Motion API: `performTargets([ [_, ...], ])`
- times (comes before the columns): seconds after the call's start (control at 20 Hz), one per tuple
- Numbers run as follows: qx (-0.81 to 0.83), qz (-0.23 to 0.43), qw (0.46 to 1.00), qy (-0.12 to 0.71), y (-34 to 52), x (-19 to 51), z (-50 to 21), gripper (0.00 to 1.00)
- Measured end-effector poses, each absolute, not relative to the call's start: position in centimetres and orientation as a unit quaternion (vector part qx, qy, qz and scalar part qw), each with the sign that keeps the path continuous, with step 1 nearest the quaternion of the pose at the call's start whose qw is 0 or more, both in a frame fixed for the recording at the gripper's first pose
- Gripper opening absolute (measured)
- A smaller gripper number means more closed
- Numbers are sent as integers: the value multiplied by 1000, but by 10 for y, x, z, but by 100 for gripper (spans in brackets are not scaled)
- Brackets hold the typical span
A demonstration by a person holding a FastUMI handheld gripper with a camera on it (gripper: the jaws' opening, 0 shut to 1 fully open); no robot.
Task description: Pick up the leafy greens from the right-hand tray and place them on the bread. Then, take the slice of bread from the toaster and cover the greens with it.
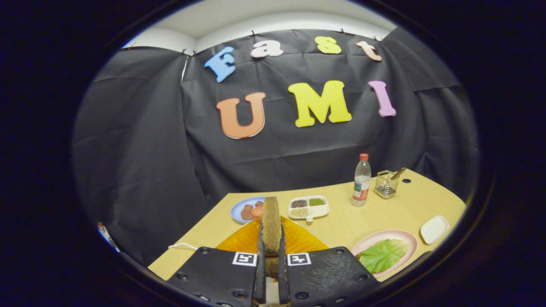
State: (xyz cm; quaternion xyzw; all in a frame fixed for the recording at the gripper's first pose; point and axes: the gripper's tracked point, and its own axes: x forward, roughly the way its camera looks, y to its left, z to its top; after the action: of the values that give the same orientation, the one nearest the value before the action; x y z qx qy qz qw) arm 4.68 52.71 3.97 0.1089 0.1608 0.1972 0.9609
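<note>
Between the fingers of the tool stands a bread slice, clamped edge-on — light, crumbly, we judge; grip the crust sides gently.

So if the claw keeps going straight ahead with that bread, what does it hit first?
Probably the blue plate of food just beyond the bread slice held in the claw; depth is unclear, and the orange mat lies nearer below.

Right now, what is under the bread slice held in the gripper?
The gripper pinches an upright bread slice. Beneath it lies an orange mat on the table; the slice and fingers cover the mat's middle.
</note>
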Motion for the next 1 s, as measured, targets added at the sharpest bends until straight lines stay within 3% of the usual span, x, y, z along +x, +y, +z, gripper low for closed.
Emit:
performTargets([
  [0.4, 117, 227, 963, 86, 452, 48, 82, 11],
  [0.65, 115, 184, 970, 112, 395, 66, 26, 11],
  [1.0, 115, 185, 964, 155, 374, 75, -50, 11],
])
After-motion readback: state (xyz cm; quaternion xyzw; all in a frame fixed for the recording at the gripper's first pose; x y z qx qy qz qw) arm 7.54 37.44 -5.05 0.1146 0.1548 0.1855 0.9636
